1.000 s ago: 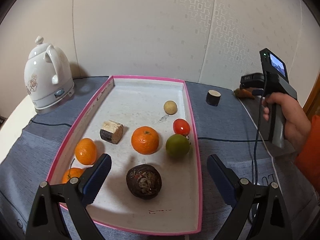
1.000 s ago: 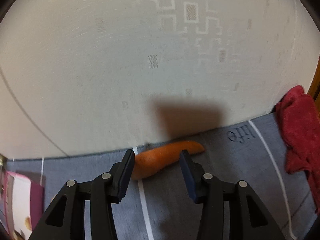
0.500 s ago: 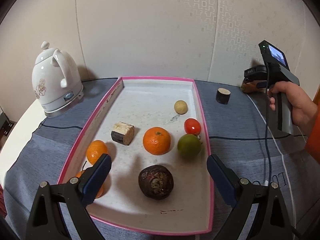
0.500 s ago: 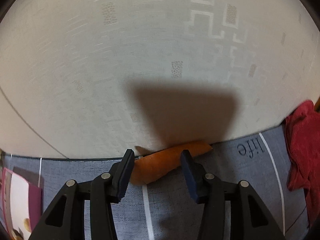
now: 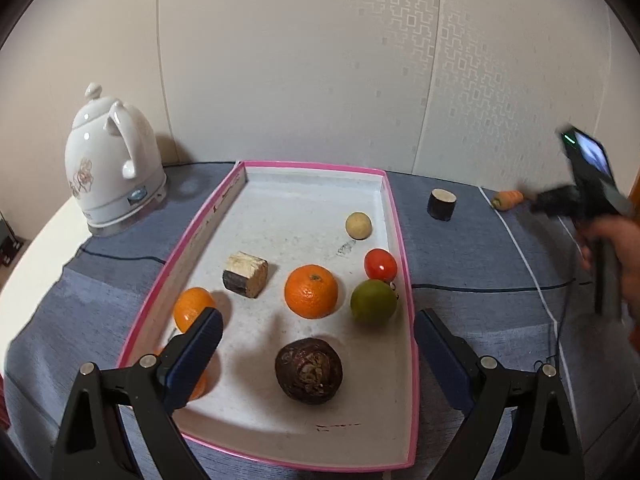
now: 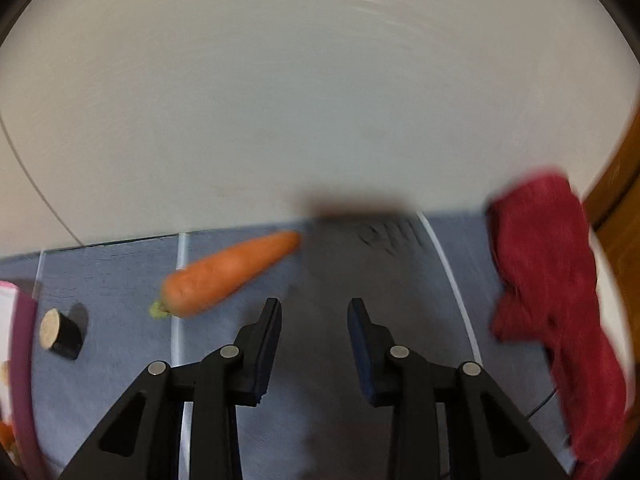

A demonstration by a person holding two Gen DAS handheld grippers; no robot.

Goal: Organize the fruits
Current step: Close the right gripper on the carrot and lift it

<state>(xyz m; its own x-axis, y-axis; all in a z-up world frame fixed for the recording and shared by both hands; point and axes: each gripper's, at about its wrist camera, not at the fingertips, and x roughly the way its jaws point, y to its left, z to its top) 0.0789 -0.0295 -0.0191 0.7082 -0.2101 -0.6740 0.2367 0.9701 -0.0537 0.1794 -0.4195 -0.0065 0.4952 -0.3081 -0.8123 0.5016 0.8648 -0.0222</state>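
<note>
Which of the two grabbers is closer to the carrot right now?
The right. The right gripper sits just beside the carrot, nothing between its closing jaws. The left gripper hangs over the pink tray, far across the table.

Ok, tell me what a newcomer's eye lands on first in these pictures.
First the pink-rimmed tray in the middle of the grey cloth, holding a big orange, a green fruit and a dark wrinkled one. Next the carrot lying on the cloth near the wall, left of the closing, empty right gripper. Then the white kettle left of the tray.
</note>
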